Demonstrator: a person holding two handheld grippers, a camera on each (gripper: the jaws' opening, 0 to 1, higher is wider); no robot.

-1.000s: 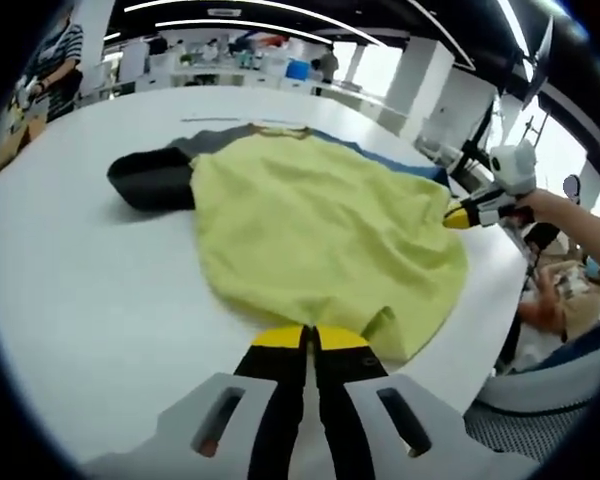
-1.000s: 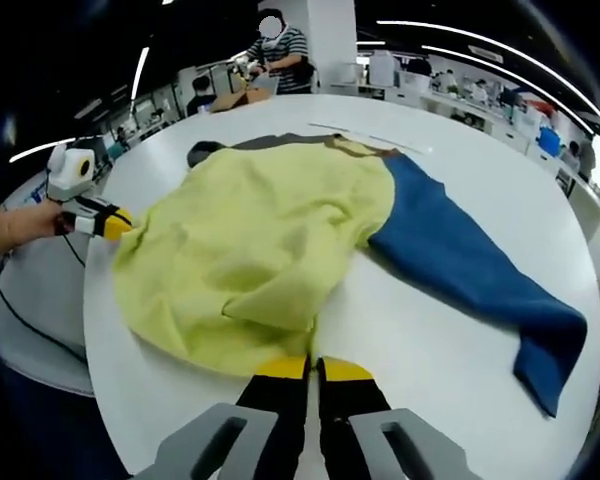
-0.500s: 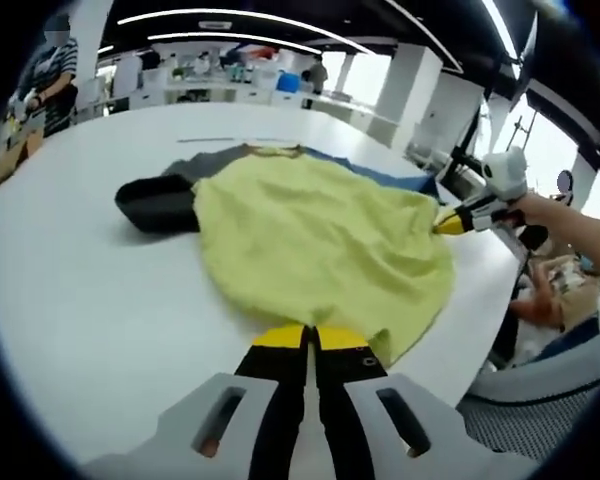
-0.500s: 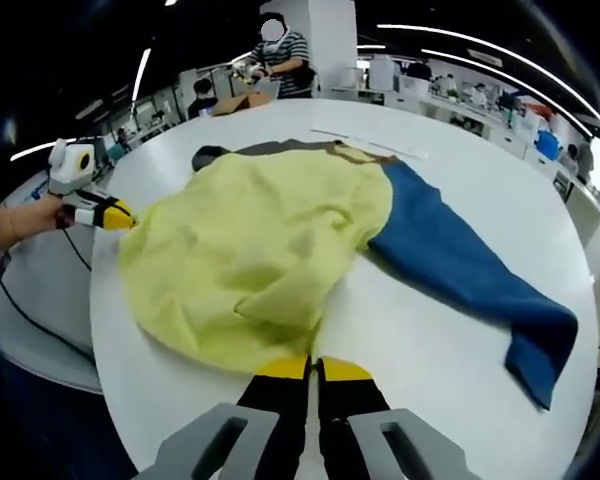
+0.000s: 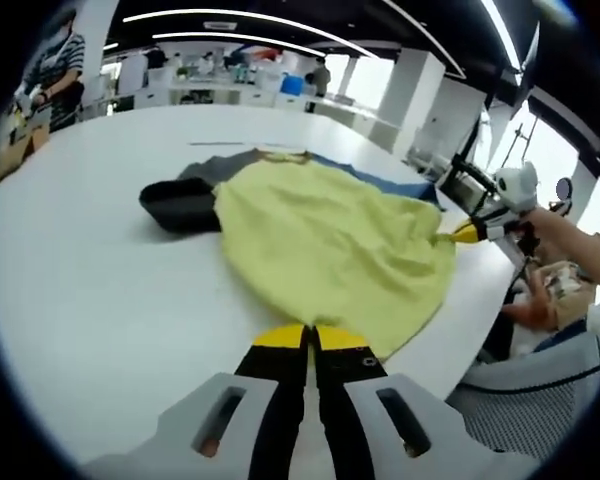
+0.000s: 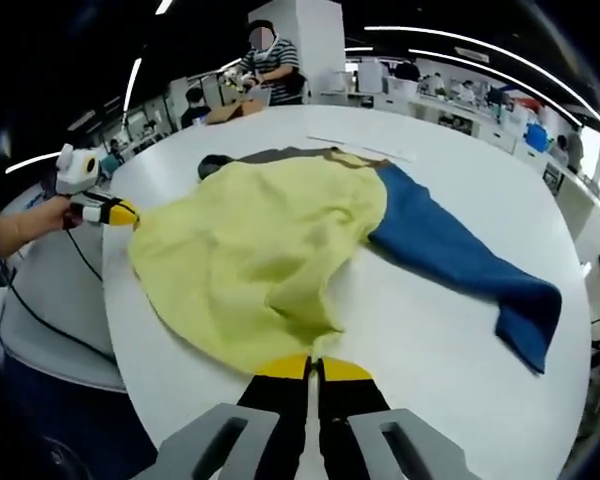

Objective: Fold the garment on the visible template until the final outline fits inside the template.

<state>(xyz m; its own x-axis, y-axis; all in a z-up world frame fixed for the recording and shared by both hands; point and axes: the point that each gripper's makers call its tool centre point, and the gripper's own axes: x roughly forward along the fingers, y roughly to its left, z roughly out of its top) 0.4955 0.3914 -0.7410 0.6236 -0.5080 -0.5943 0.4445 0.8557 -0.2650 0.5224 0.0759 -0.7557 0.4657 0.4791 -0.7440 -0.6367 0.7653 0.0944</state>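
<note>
Claws both closed: my left gripper (image 5: 308, 338) and right gripper (image 6: 310, 368) each pinch the hem of the yellow-bodied garment with blue and grey sleeves (image 6: 250, 250), spread on the round white table (image 6: 430, 340); no readable writing

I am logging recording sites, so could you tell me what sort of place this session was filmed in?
Probably an open-plan lab or workshop: a large white table holds the yellow garment, long ceiling light strips run overhead, and a person in a striped shirt works at cluttered benches behind.
</note>
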